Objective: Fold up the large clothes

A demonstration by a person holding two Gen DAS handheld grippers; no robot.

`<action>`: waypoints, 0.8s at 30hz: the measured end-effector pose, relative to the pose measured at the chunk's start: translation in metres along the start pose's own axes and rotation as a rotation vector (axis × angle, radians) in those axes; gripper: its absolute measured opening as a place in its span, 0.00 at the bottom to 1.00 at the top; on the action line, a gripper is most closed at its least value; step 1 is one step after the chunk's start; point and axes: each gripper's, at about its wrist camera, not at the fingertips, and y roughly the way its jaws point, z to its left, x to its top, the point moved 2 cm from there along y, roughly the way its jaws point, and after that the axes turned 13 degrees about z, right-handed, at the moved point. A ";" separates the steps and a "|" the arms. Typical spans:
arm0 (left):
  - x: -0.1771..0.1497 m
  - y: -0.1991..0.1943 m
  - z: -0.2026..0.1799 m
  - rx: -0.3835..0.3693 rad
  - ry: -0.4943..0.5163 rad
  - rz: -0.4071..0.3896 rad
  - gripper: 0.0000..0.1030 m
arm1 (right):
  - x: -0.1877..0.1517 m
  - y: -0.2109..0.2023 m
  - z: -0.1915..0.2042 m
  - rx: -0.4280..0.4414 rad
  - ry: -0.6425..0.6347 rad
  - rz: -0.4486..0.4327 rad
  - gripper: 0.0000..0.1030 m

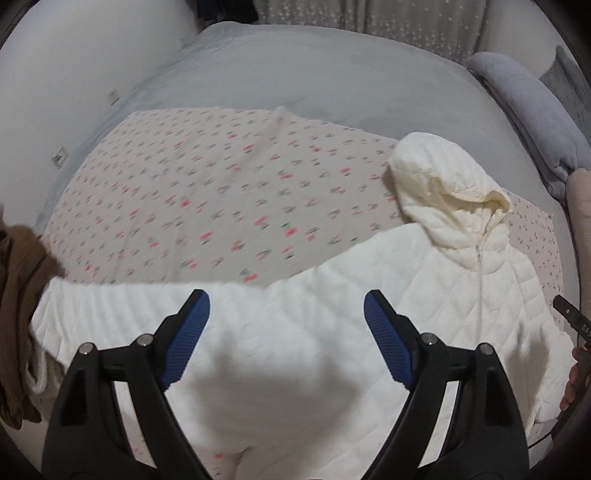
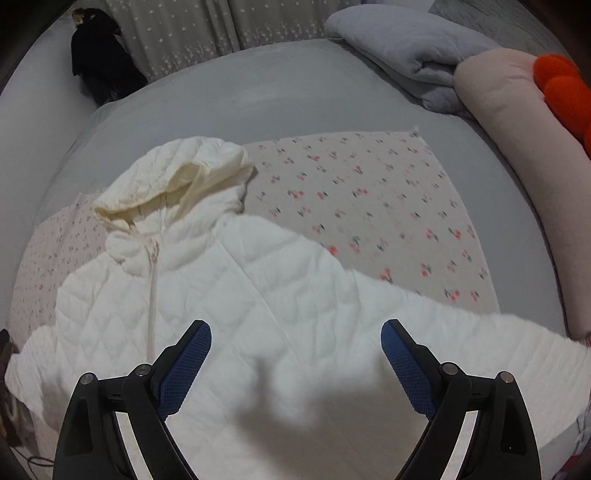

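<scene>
the left gripper [image 1: 287, 308] hangs over the white jacket [image 1: 295, 350] with its blue pads [image 1: 186, 336] spread wide and nothing between them; no earlier look is at hand, so only the gap can be told. the right gripper [image 2: 296, 338] is the same, jaws wide apart, empty, above the jacket [image 2: 258, 314] and not touching it. the jacket lies face up on a flowered sheet [image 1: 207, 192] near the bed's near edge, zip [image 2: 153, 288] closed, both sleeves stretched out sideways: one [image 1: 110, 306] runs toward the bed's left edge, where brown cloth [image 1: 22, 280] sits at its cuff, and the other [image 2: 498, 347] reaches toward the right edge. the hood [image 2: 184, 173] lies beyond the body, open side up, showing its cream lining. the sheet [image 2: 369, 206] covers the near part of a grey bed [image 2: 258, 99]. at the far right corner lie a folded grey blanket [image 2: 406, 48] and a beige bolster [image 2: 517, 122] with orange trim. a dark bundle [image 2: 99, 55] sits by the far left corner, curtain [image 2: 192, 33] behind.
</scene>
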 end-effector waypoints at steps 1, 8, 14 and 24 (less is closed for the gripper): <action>0.025 0.012 0.003 -0.004 0.013 -0.027 0.83 | 0.014 0.006 0.008 0.019 -0.003 -0.009 0.92; 0.084 0.084 -0.071 -0.099 0.089 -0.248 0.83 | 0.091 0.057 0.051 0.168 0.032 -0.180 0.92; 0.086 0.137 -0.077 -0.141 0.160 -0.313 0.83 | 0.099 0.102 0.076 0.115 -0.089 -0.290 0.92; 0.114 0.155 -0.020 -0.318 -0.088 -0.283 0.58 | 0.115 0.132 0.054 0.121 0.051 -0.264 0.66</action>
